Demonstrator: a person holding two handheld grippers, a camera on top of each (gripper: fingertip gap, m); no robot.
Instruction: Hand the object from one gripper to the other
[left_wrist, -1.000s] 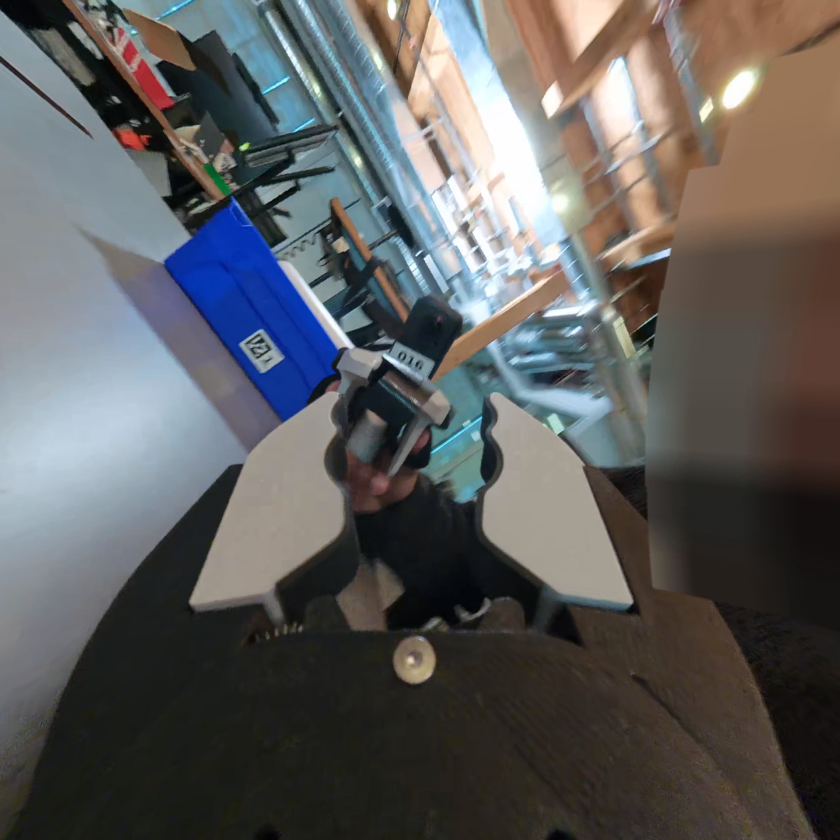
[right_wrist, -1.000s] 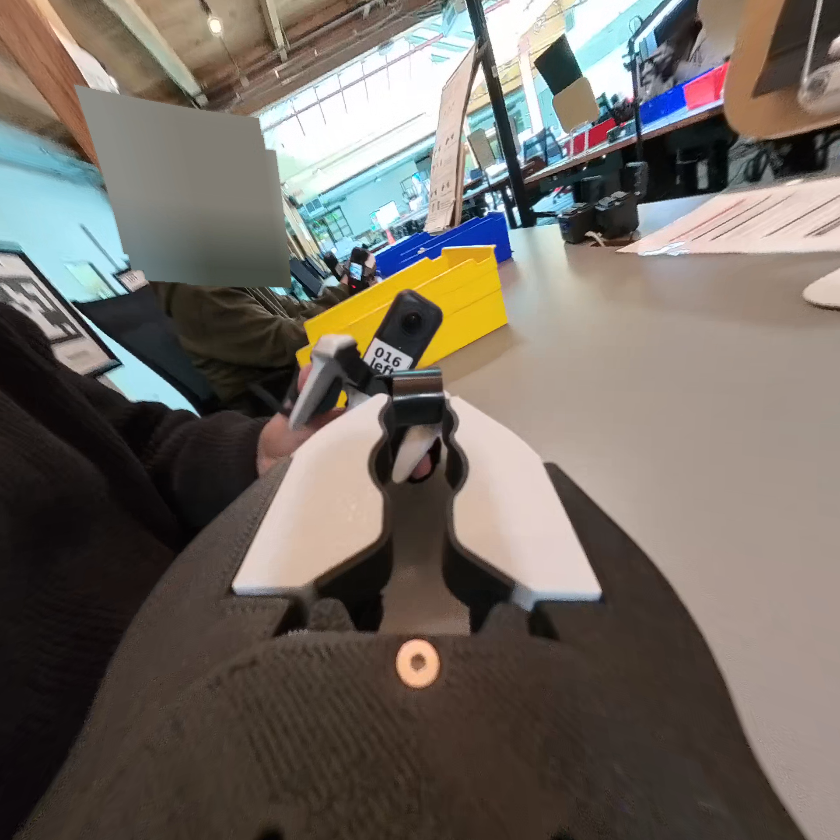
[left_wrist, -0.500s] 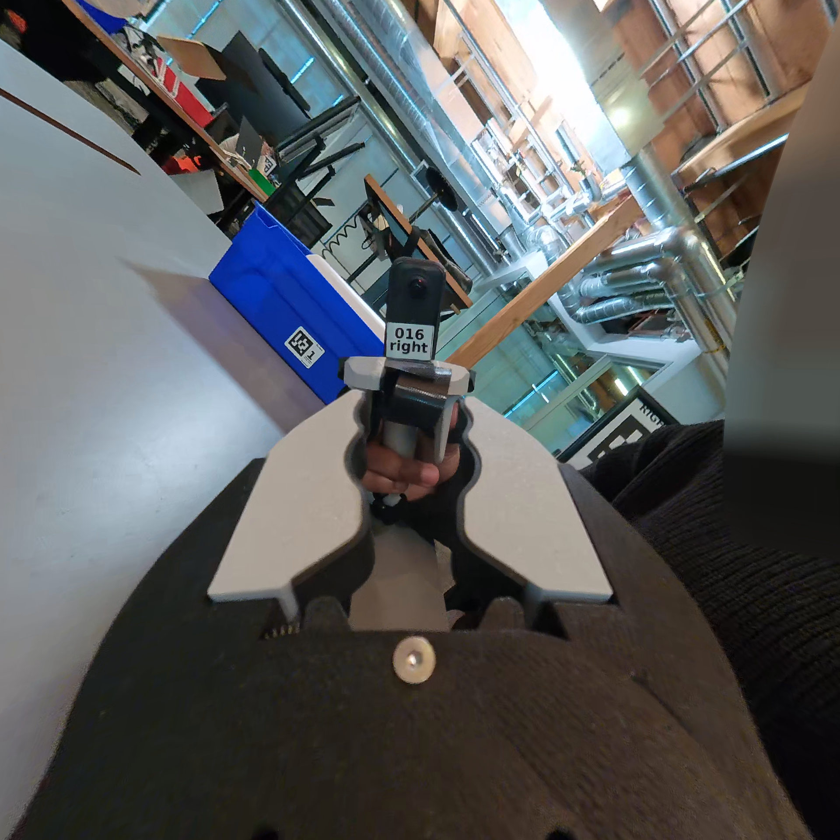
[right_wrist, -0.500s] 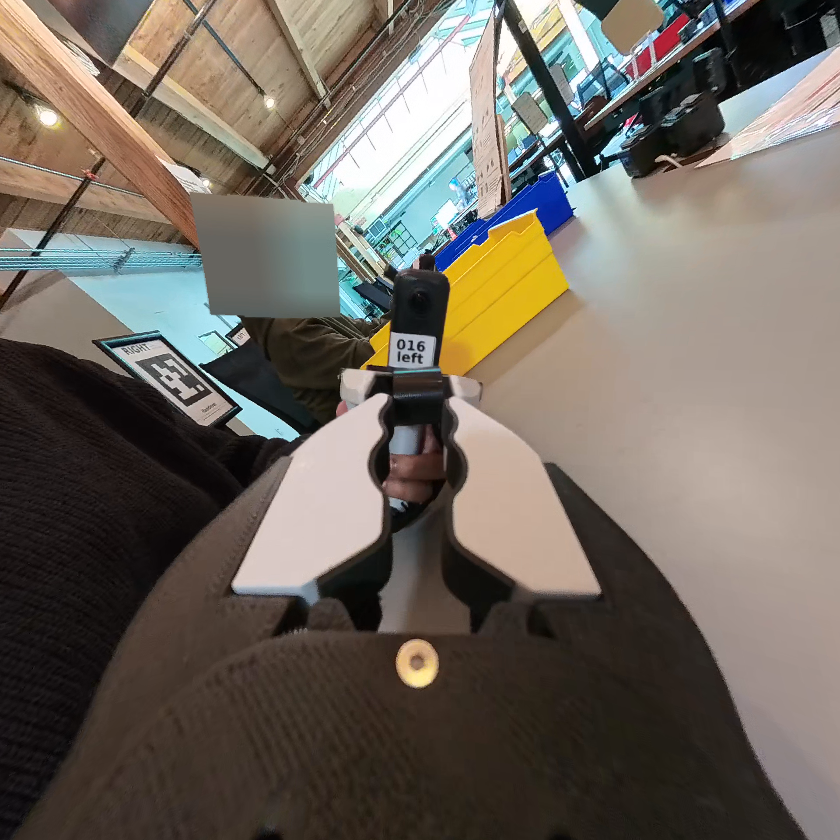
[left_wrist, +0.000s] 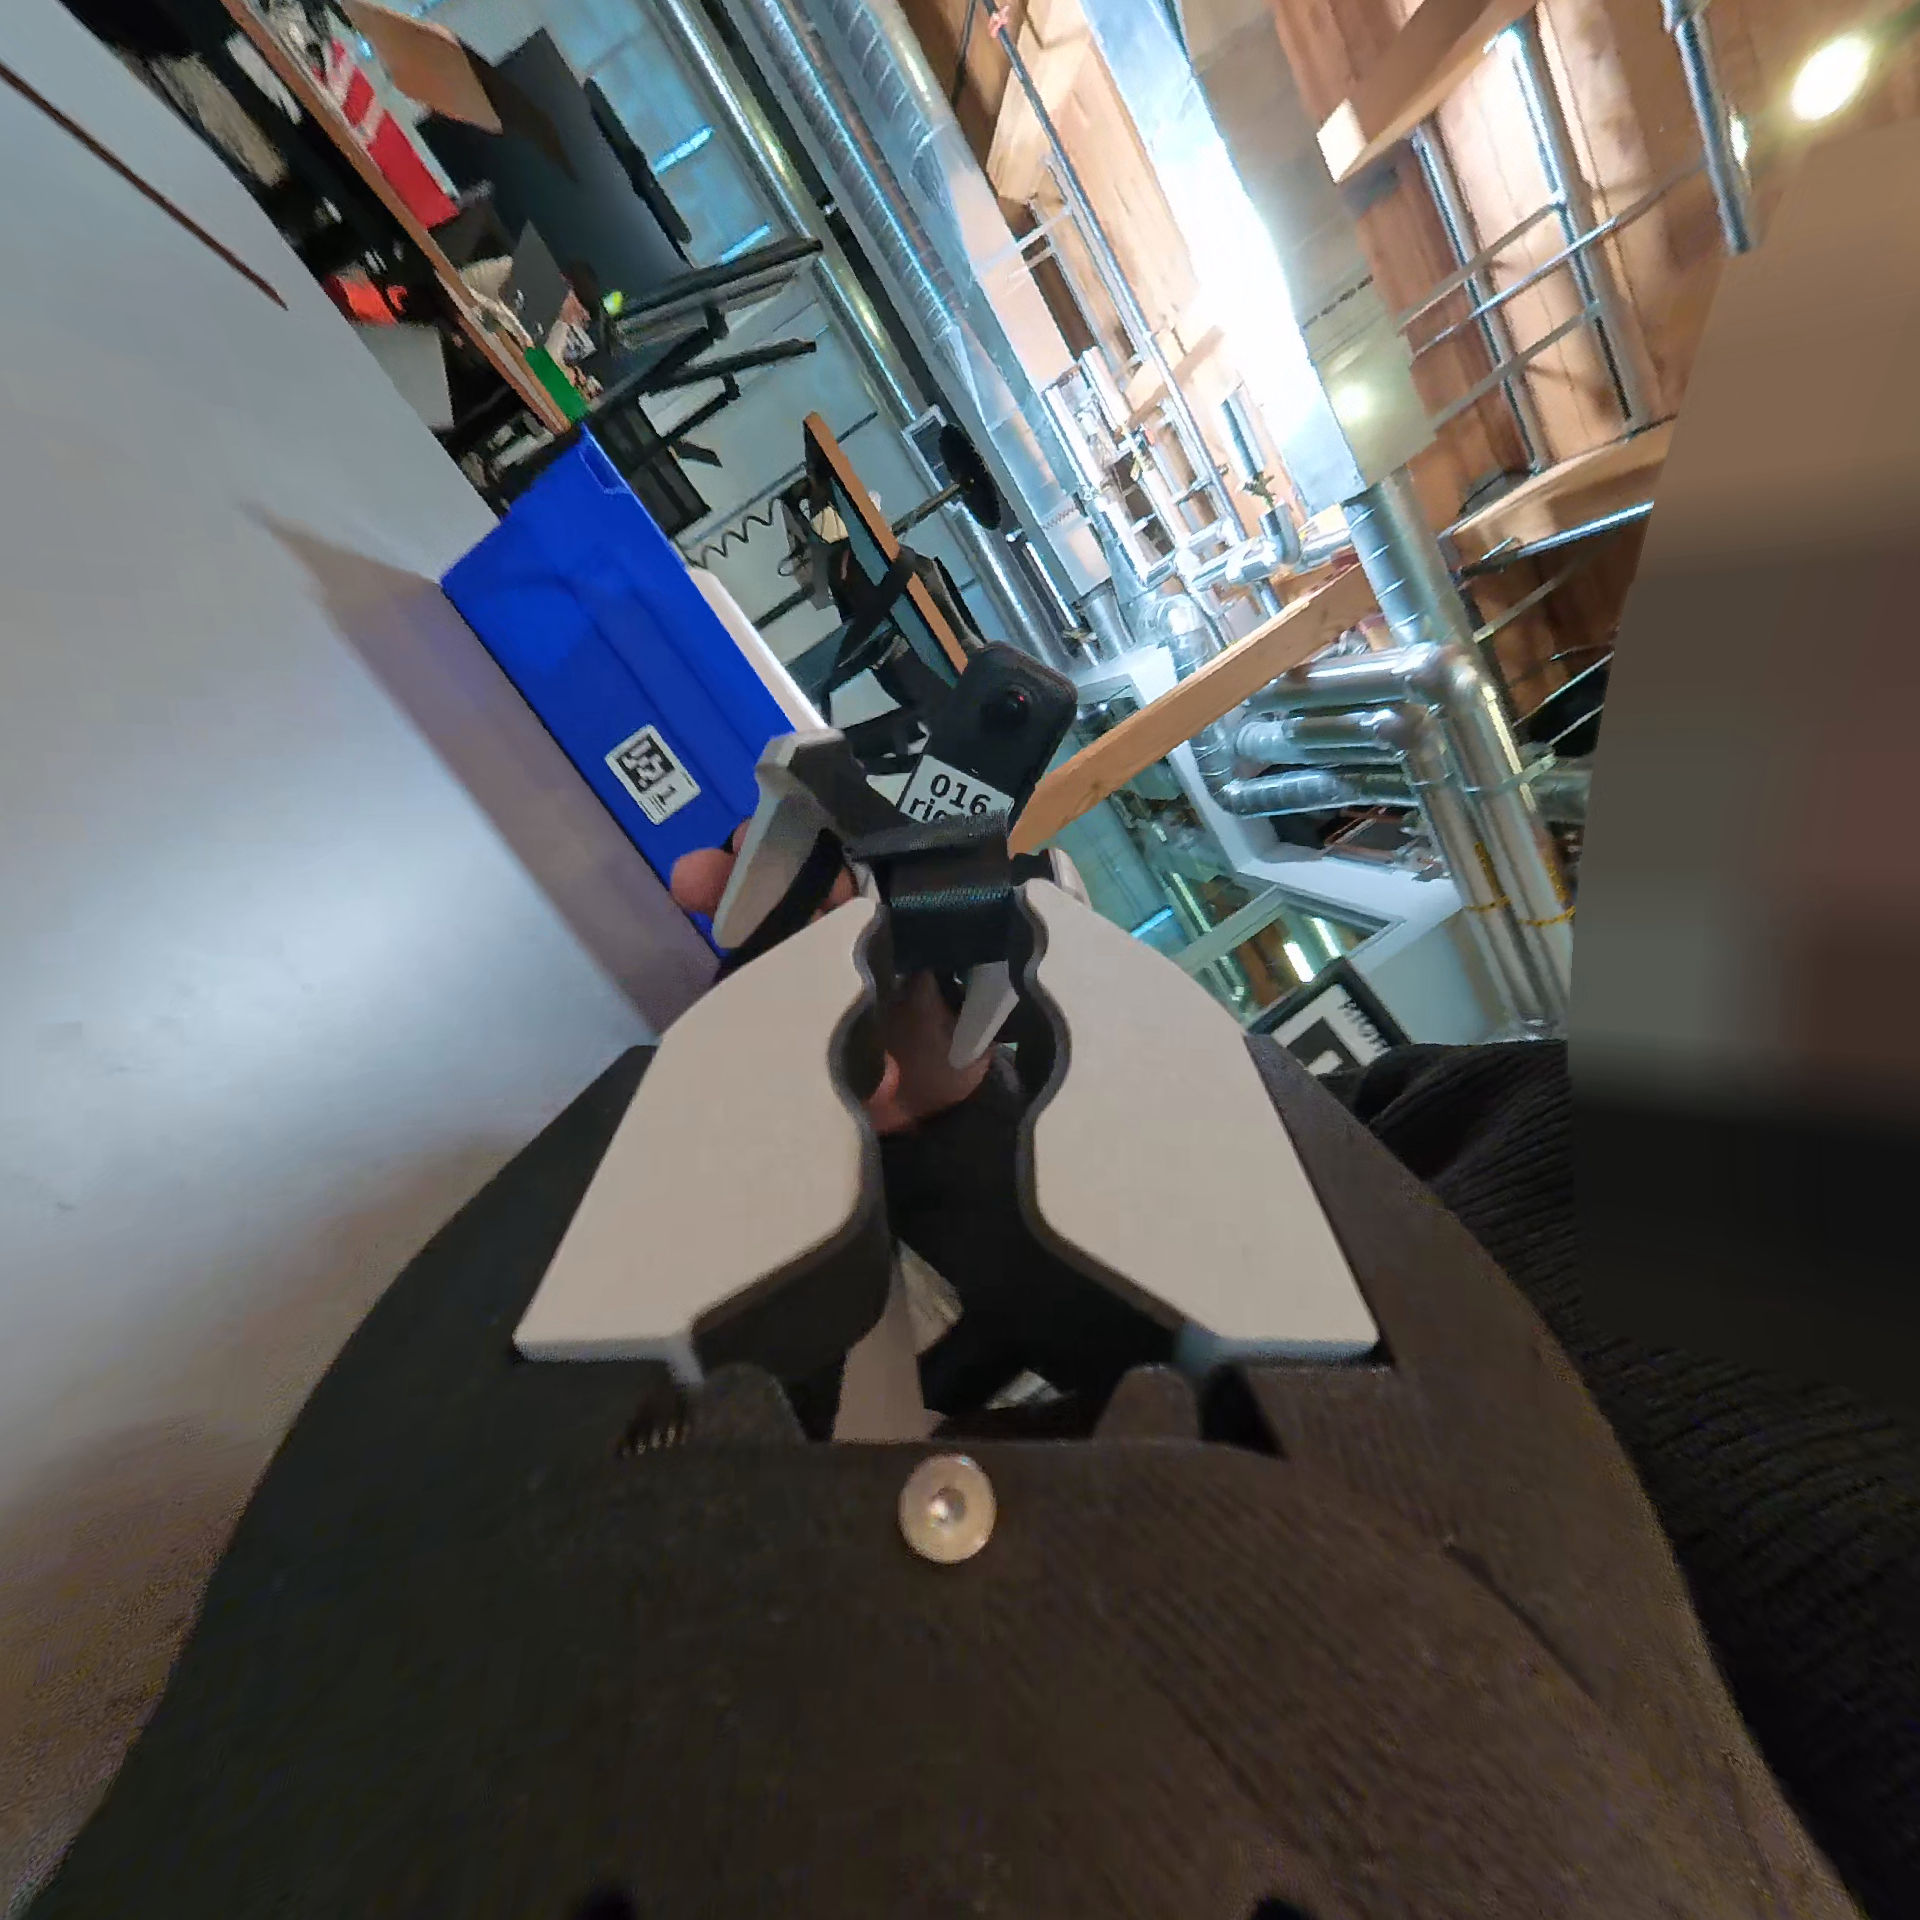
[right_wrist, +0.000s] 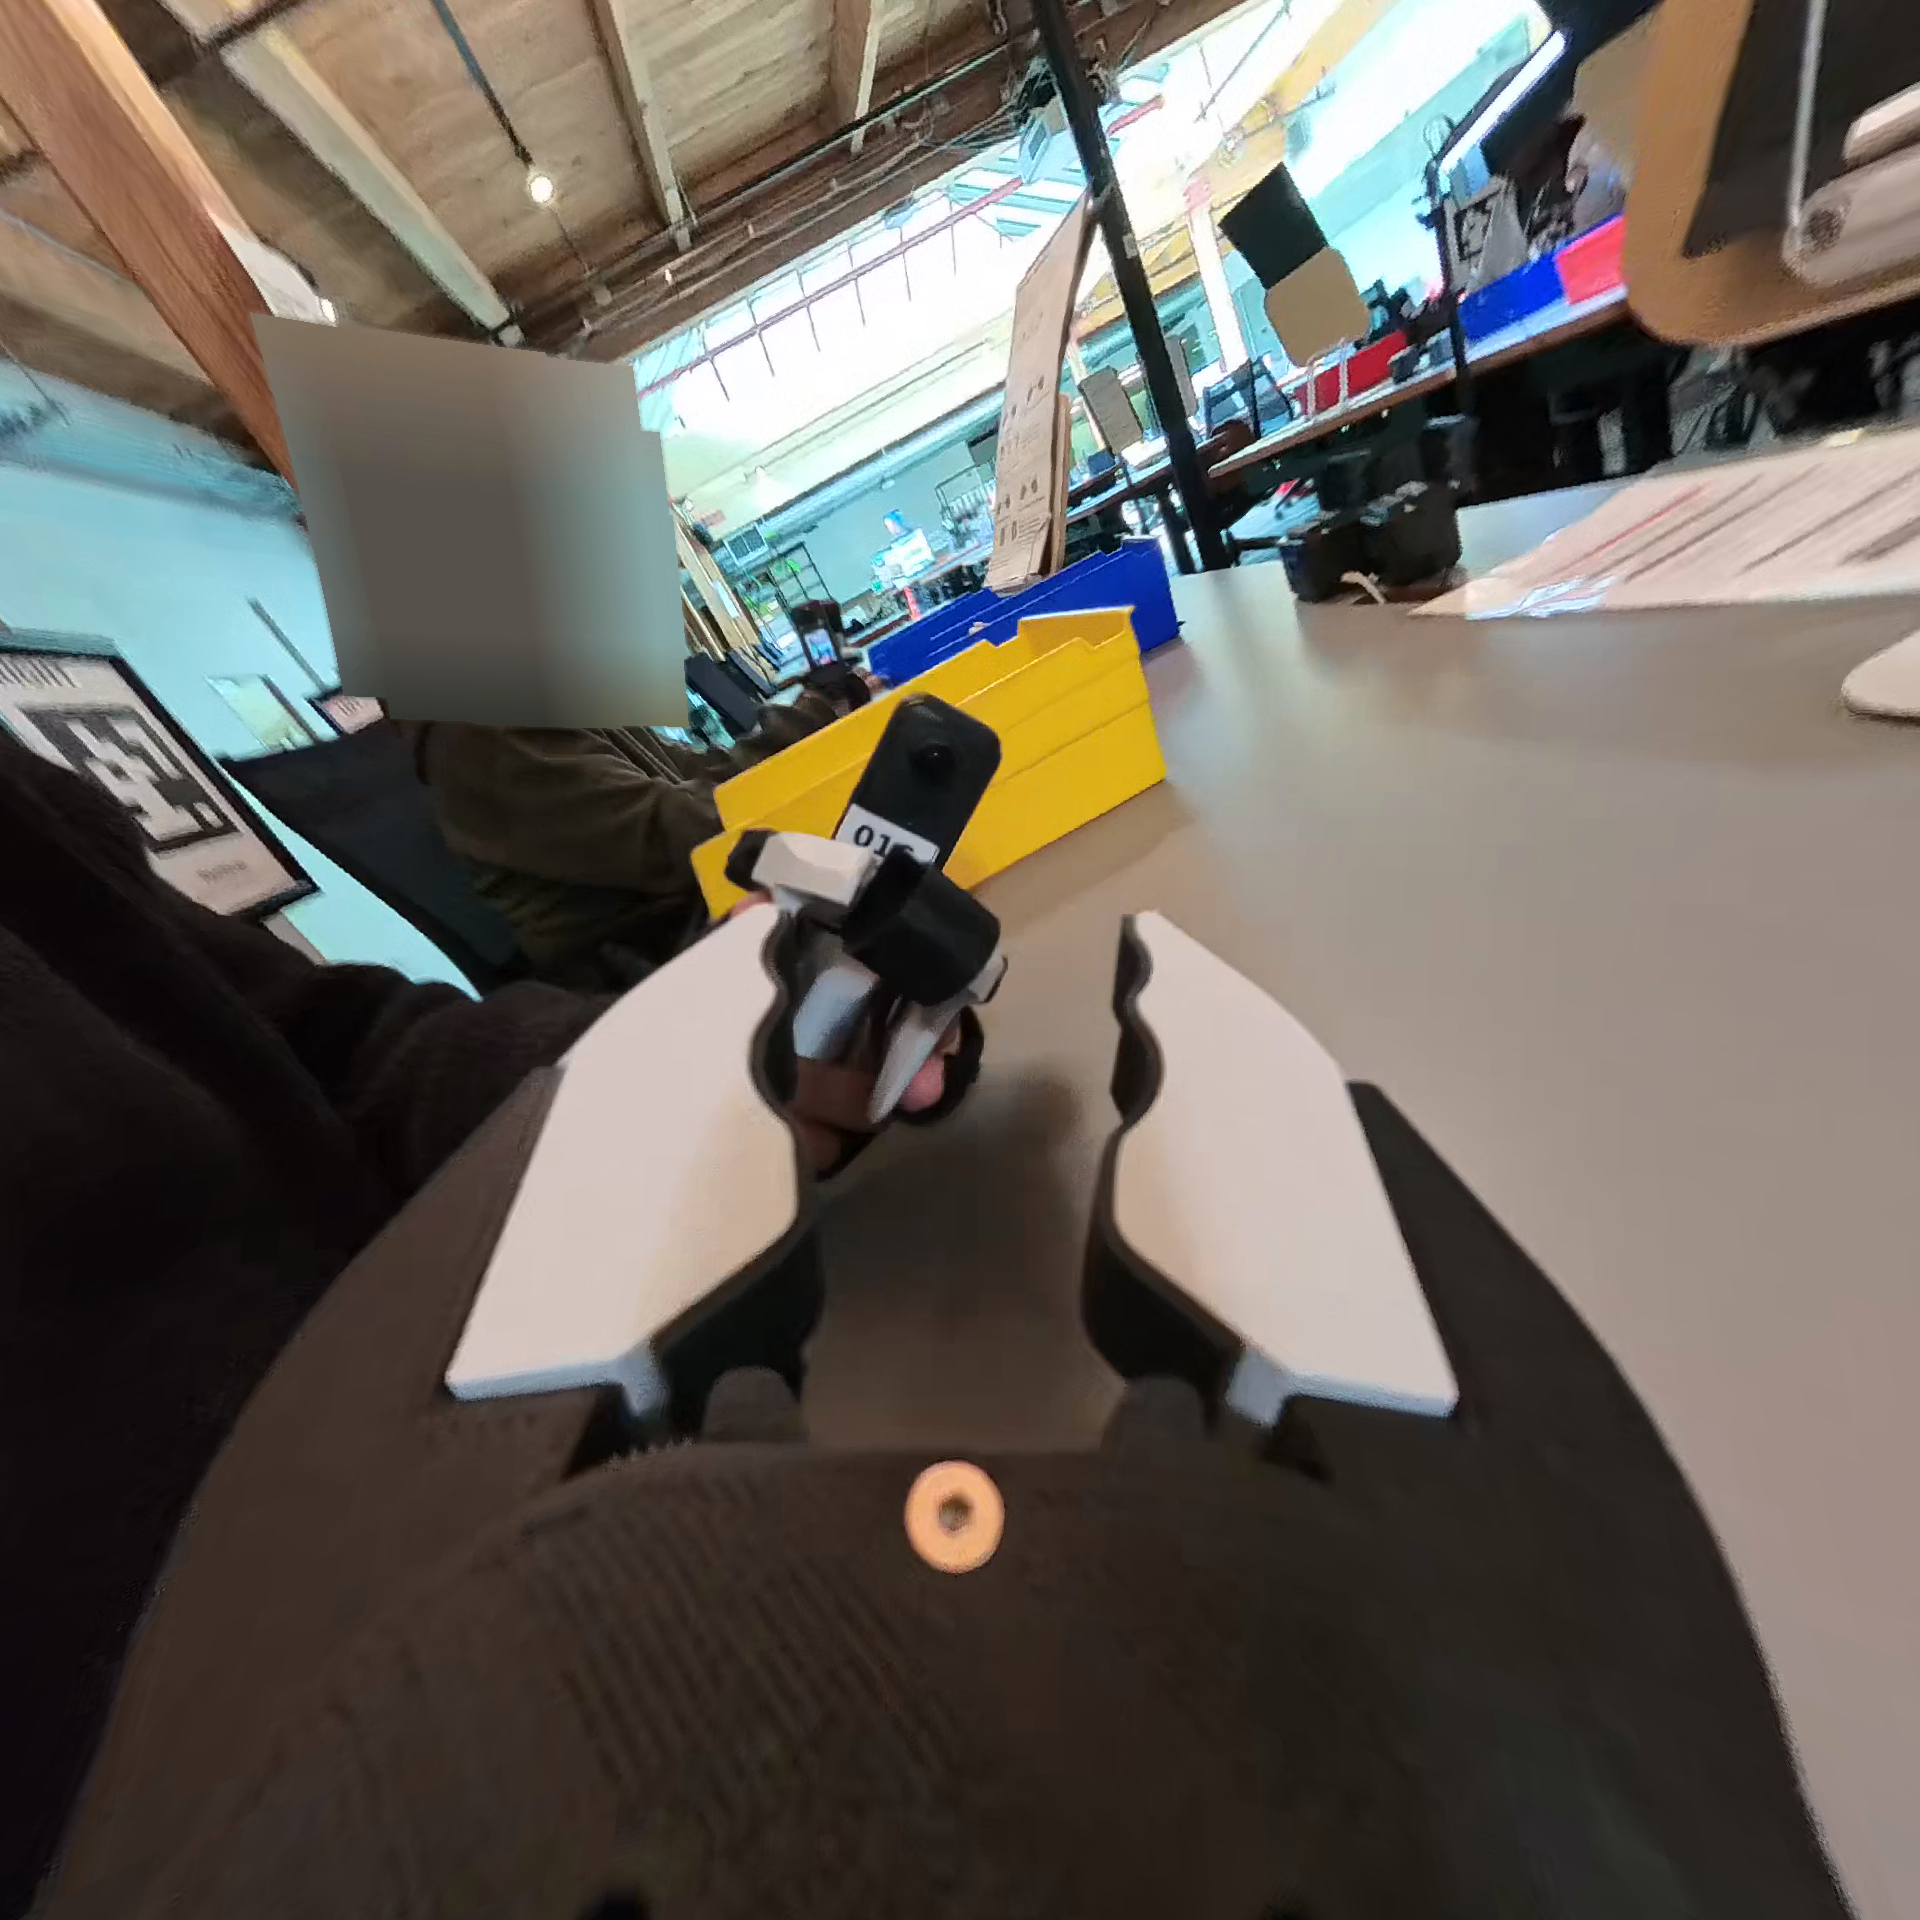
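Grey tabletop (right_wrist: 1507, 935) is seen beneath both tools. A black block (left_wrist: 951, 909) is clamped at the tips of the left gripper (left_wrist: 948, 935), at 12 o'clock. The right gripper (right_wrist: 951, 997) is spread wide and empty, with the block (right_wrist: 920, 935) at its 11 o'clock.

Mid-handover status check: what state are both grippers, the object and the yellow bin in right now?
left gripper: shut, fingers clamped on the black block.
right gripper: open, fingers spread wide, gripping nothing.
black block: gripped by the left gripper, off the table.
yellow bin: resting on the table, contents hidden.
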